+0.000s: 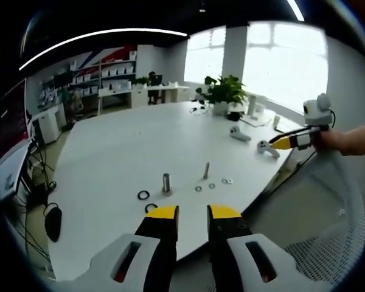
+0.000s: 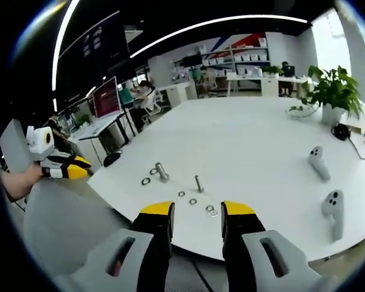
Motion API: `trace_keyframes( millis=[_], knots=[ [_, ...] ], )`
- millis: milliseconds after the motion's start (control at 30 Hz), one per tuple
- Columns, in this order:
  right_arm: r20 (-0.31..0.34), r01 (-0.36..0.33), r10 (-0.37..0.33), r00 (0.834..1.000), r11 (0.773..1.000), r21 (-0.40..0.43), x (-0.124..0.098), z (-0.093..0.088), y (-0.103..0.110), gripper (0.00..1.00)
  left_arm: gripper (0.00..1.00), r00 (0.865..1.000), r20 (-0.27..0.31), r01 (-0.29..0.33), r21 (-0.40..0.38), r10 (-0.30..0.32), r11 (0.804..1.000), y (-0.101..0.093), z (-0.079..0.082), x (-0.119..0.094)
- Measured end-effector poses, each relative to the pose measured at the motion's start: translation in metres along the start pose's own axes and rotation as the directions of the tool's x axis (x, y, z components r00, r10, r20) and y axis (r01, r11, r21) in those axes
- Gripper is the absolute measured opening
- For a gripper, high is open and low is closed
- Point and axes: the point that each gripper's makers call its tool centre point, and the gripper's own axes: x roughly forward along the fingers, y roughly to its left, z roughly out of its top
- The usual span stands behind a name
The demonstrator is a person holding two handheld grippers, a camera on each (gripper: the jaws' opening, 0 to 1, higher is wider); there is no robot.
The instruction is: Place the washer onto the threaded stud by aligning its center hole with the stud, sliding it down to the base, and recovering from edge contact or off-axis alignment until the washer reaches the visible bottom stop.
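Left hand-held gripper hangs off the near edge of the white tabletop, jaws apart with a clear gap, nothing between them. Right hand-held gripper likewise: jaws spread, empty, hovering just short of the tabletop edge.

In the left gripper view, at 12 o'clock from the jaws stands the thin threaded stud, upright. Small washers lie loose around its foot, at 5 o'clock and 3 o'clock of it, none on the stud. At 9 o'clock of the stud a thicker metal bolt stands upright, with two black rings flat on the tabletop near it.

In the right gripper view, the stud sits at 12 o'clock of the jaws, washers scattered between stud and jaws.

Further out, two white controllers lie at 2 o'clock, well apart from the stud. A potted plant stands at the far edge.
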Motion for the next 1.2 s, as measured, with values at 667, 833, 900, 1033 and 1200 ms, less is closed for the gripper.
trace_keyframes(
  millis=[667,833,900,1033,1200],
  knots=[
    [-0.002,-0.044,0.044,0.999,0.999,-0.014,0.002,0.001,0.008,0.33,0.19,0.992,-0.122,-0.028,-0.037,0.023,0.999,0.006,-0.018,0.007],
    [-0.008,-0.073,0.073,0.997,0.997,-0.026,0.003,0.000,0.014,0.33,0.18,0.987,-0.154,-0.046,-0.030,0.041,0.998,0.009,-0.025,0.007],
    [-0.001,-0.083,0.083,0.997,0.996,-0.029,0.003,0.001,0.016,0.33,0.18,0.987,-0.156,-0.049,-0.041,0.042,0.998,0.009,-0.026,0.007],
    [-0.004,-0.098,0.098,0.995,0.995,-0.022,0.004,0.000,0.019,0.33,0.19,0.983,-0.174,-0.061,-0.039,0.054,0.997,0.012,-0.028,0.007],
    [0.017,-0.136,0.137,0.990,0.990,-0.029,0.003,0.004,0.027,0.33,0.19,0.980,-0.195,-0.058,-0.043,0.049,0.997,0.011,-0.032,0.008]
  ],
)
